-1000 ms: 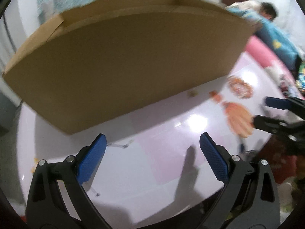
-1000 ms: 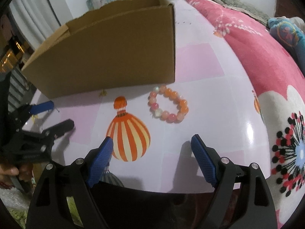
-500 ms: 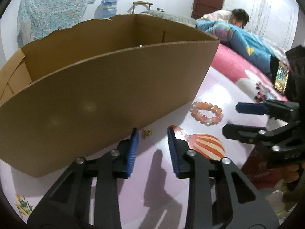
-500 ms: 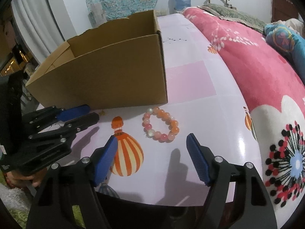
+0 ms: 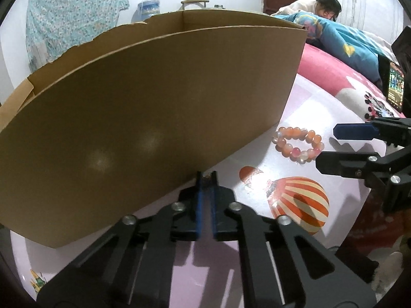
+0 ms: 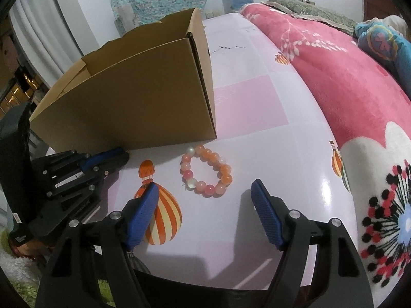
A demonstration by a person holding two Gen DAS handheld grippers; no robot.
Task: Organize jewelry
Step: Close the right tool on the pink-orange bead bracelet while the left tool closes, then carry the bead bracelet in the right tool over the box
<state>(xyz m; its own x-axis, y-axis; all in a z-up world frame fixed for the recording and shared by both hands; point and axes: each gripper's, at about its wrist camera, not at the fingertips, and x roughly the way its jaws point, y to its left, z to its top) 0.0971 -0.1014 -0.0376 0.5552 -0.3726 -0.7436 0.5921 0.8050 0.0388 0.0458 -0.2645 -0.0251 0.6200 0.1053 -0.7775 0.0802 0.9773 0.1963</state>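
Cardboard box [image 6: 133, 102] walls rise just behind our left gripper [image 5: 206, 177], pinched on a tiny trinket [image 5: 205, 177] (too small to identify). Our right gripper [image 6: 205, 213] gapes wide near the bead bracelet [image 6: 206, 170] on the sheet [image 6: 269, 133].

A glossy pink balloon-print sheet [image 6: 269, 138] carries a cardboard box [image 6: 133, 107] and, just beside it, a bead bracelet [image 6: 206, 170].

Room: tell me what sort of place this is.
Most likely a home bedroom. A pink blanket lies along the table, a person rests under a blue quilt, and a patterned cloth hangs on the wall.
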